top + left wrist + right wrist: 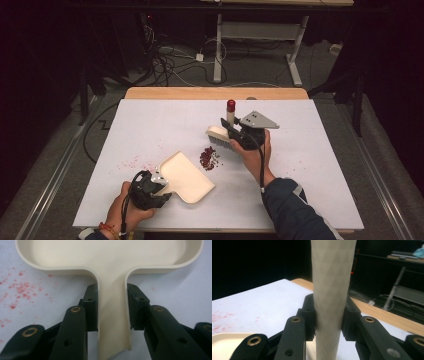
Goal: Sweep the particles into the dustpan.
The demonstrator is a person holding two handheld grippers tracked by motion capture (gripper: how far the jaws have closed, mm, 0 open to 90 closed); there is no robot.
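A cream dustpan (187,179) lies flat on the white table top (310,165) at the front left. My left gripper (161,181) is shut on its handle (113,315), with a black pad on each side; the pan (110,255) widens just beyond the left gripper (112,308). My right gripper (232,129) is shut on the cream handle (333,277) of a brush. The brush head (219,136) with grey bristles hangs to the left of the right gripper (329,315), and a red cap (231,105) tops the handle. A small pile of dark red crumbs (210,158) lies between brush and pan.
Faint red specks (136,162) dot the sheet left of the pan, also seen as specks (18,288) beside the left jaw. A wooden strip (215,93) edges the table's far side. Cables and a desk frame (260,45) stand on the floor beyond.
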